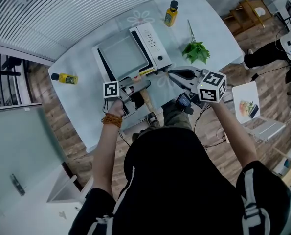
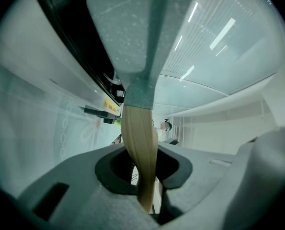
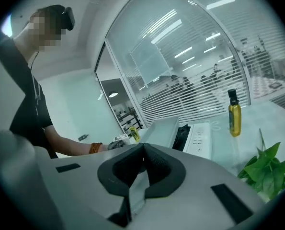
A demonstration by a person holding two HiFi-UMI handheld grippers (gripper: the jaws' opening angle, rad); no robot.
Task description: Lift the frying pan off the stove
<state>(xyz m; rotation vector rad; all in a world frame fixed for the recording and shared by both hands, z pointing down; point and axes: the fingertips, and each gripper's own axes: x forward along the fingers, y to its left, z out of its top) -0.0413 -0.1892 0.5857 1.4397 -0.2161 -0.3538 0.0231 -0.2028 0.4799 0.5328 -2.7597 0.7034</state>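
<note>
A square grey frying pan [image 1: 123, 57] is over the white induction stove [image 1: 152, 44] at the middle of the pale table [image 1: 86, 116]. Its wooden handle [image 1: 146, 99] points toward me. My left gripper [image 1: 143, 85] reaches in from the left and is shut on that handle. In the left gripper view the handle [image 2: 140, 143] runs between the jaws of the left gripper [image 2: 142, 174] up to the pan's underside [image 2: 128, 28]. My right gripper [image 1: 172, 74] is shut and empty, just right of the stove's front corner. In the right gripper view the pan [image 3: 162, 128] looks held a little above the stove [image 3: 199, 138].
A yellow bottle [image 1: 170, 13] stands at the table's far side, another [image 1: 66, 78] lies at its left edge. A green leafy sprig [image 1: 195, 50] lies right of the stove. A white chair [image 1: 250, 106] stands on the wooden floor at the right.
</note>
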